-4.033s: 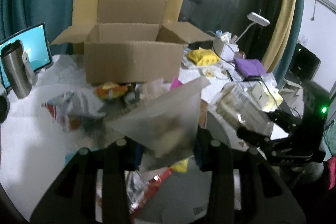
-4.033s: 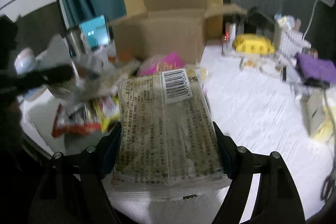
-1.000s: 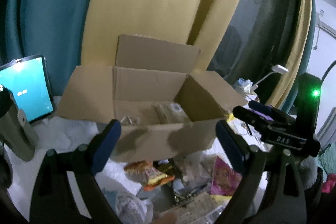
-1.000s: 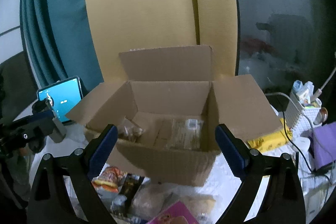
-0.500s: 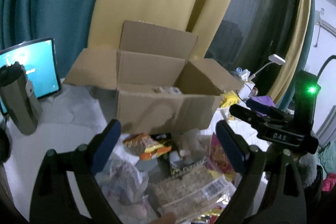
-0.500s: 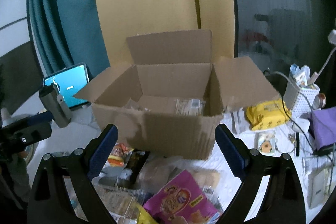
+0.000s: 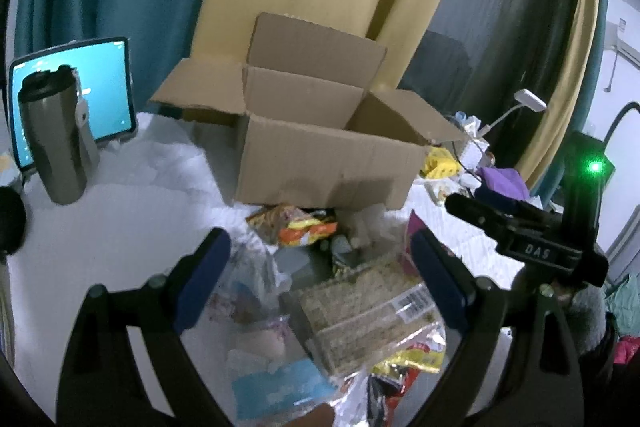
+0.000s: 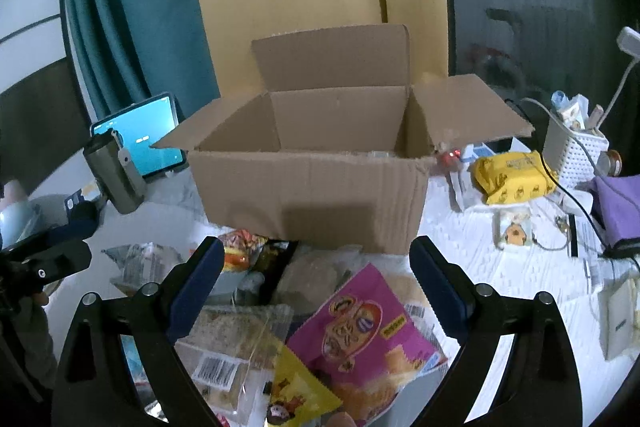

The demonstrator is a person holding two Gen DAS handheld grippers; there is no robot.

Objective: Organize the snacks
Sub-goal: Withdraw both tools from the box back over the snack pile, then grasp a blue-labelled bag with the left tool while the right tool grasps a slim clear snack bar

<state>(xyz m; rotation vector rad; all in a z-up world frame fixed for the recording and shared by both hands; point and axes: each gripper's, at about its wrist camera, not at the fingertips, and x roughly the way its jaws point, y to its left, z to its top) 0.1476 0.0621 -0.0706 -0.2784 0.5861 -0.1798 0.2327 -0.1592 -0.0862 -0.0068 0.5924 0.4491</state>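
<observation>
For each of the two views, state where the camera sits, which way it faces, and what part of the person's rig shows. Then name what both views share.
Left wrist: sits on the left claw, faces the cardboard box over the snack pile; own open fingers and the right claw show.
Right wrist: sits on the right claw, faces the box head-on; own open fingers and the left claw show.
Shared: box, steel tumbler, tablet, barcoded cracker pack.

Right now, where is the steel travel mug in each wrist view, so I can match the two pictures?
Left wrist view: the steel travel mug stands at the left edge, in front of the lit tablet.
Right wrist view: the mug is left of centre, again before the tablet.
Shared landmark: the open cardboard box, right of the mug in both.
</observation>
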